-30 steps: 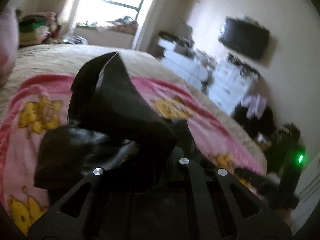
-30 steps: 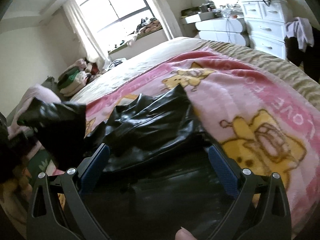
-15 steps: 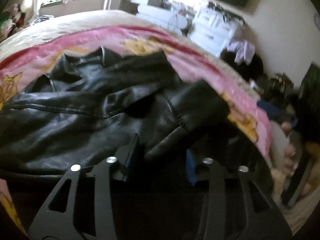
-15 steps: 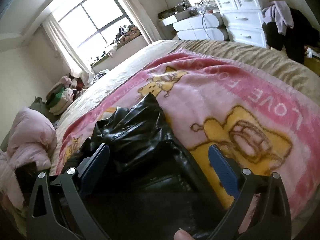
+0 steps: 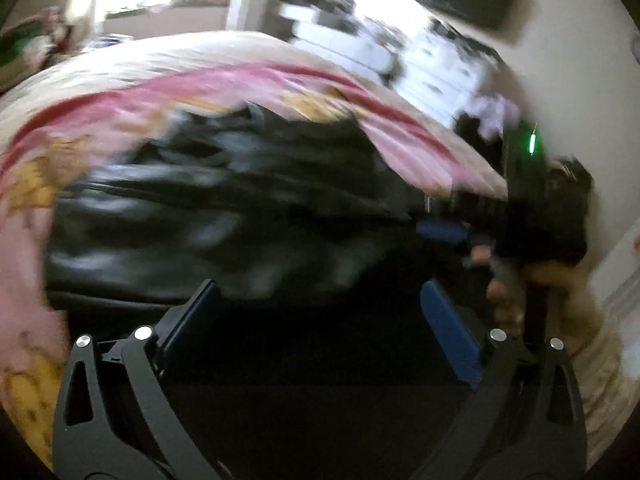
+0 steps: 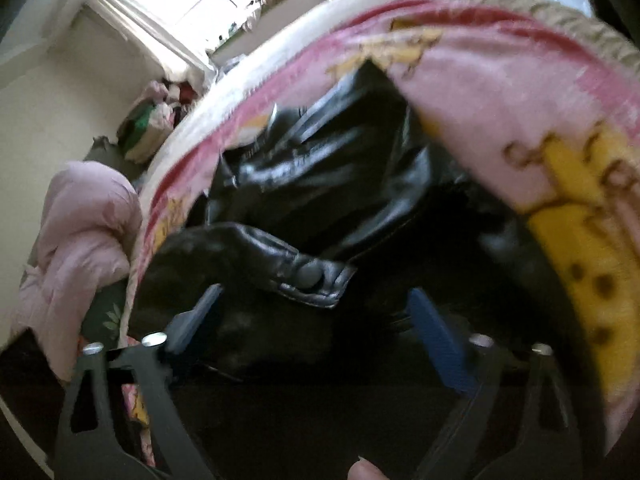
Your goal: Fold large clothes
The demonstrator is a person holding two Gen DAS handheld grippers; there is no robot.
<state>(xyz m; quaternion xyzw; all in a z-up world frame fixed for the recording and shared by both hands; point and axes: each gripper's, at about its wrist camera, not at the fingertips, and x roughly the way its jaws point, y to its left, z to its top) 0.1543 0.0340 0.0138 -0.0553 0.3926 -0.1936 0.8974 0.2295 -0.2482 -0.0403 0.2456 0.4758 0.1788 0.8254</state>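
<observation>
Under both blurred grippers, jaws released and apart, black jacket (image 5: 224,216) edges vanish.

Black leather jacket (image 5: 224,216): glossy, heavily creased, lying crumpled in loose heap on pink cartoon-print blanket (image 5: 408,136) over bed. Not flat; folds and ridges run across body. Right wrist view: strap tab with round snap button (image 6: 310,274) on near edge, stitched border visible, tab lying over darker bulk. Zipper or metal trim glints toward far side. Both views motion-blurred; finer details unclear.
</observation>
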